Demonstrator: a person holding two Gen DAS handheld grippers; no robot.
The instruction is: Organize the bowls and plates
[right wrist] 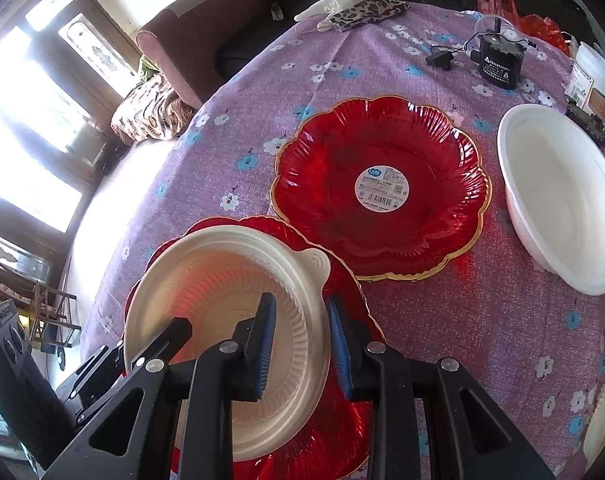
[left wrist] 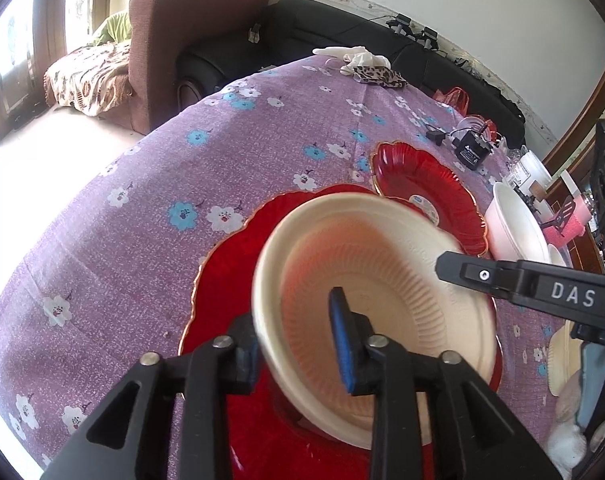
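Cream bowl [right wrist: 226, 320] on red plate [left wrist: 230, 276], rim between both hand-held grippers, grips apparently loose, white bowl [right wrist: 558, 196] empty.

A home living room: a brown upholstered armchair [left wrist: 190, 32] and black leather sofa [left wrist: 302, 28] stand behind a worktop draped in purple flower-printed cloth [left wrist: 142, 208], near bright wood-framed glass doors [right wrist: 62, 80].
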